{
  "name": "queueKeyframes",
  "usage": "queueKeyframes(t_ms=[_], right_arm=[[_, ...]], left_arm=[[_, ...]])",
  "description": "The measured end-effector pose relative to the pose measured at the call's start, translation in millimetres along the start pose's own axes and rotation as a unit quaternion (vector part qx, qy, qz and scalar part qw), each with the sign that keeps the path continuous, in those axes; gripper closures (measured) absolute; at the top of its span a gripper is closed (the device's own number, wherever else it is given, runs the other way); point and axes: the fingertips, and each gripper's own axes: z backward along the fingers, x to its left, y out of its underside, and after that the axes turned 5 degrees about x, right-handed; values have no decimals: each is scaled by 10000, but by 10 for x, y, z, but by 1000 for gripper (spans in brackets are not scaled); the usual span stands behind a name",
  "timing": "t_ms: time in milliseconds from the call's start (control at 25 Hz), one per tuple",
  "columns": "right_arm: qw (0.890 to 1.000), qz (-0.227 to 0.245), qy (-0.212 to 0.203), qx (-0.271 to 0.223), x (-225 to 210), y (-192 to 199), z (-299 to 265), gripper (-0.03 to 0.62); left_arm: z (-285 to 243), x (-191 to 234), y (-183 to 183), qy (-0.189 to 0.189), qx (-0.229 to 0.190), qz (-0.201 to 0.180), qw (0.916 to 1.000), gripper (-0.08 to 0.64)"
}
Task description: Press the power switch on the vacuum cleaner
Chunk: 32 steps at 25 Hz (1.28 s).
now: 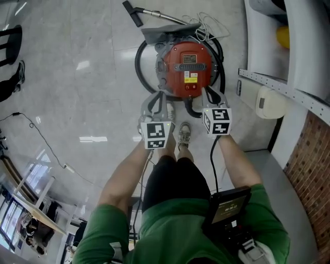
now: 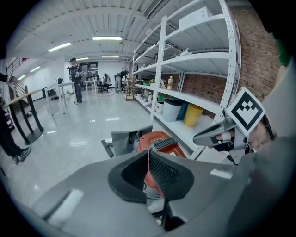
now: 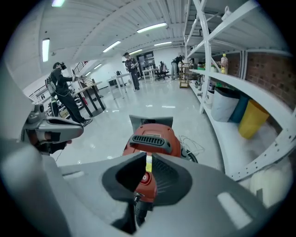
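Observation:
A red drum vacuum cleaner [image 1: 188,69] stands on the pale floor, with a black handle [image 1: 192,67] across its top and a black hose [image 1: 140,67] looped around it. My left gripper [image 1: 154,103] hovers at its near left edge and my right gripper [image 1: 214,97] at its near right edge; both are above it, not touching. In the right gripper view, a round red button [image 3: 146,178] on the vacuum's near side shows below the shut jaws of my right gripper [image 3: 148,159]. My left gripper [image 2: 149,155] is shut too, with the vacuum [image 2: 157,141] behind it. Neither holds anything.
The vacuum's metal wand and nozzle [image 1: 135,13] lie beyond it, beside a grey panel [image 1: 167,33] and loose white cable [image 1: 209,26]. White shelving [image 1: 268,77] and a brick wall [image 1: 314,154] run along the right. My shoes [image 1: 184,135] stand just before the vacuum. A thin cable [image 1: 41,134] crosses the floor at left.

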Motion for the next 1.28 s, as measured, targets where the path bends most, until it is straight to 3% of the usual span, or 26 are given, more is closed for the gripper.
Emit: queueKeyframes(t_ms=[400, 720, 1080, 1280], right_arm=[[9971, 249, -62, -723, 183, -644, 1090, 567], [9921, 330, -107, -1208, 353, -863, 1961, 566], [9781, 504, -260, -2002, 622, -926, 2958, 567], [9666, 657, -443, -2437, 757, -915, 3417, 566]], left_arm=[[764, -137, -660, -264, -517, 23, 9983, 546], [1443, -345, -1022, -441, -863, 63, 9953, 546], [2308, -648, -1104, -697, -1357, 74, 9883, 546], [2760, -822, -1210, -926, -1761, 73, 9800, 546]])
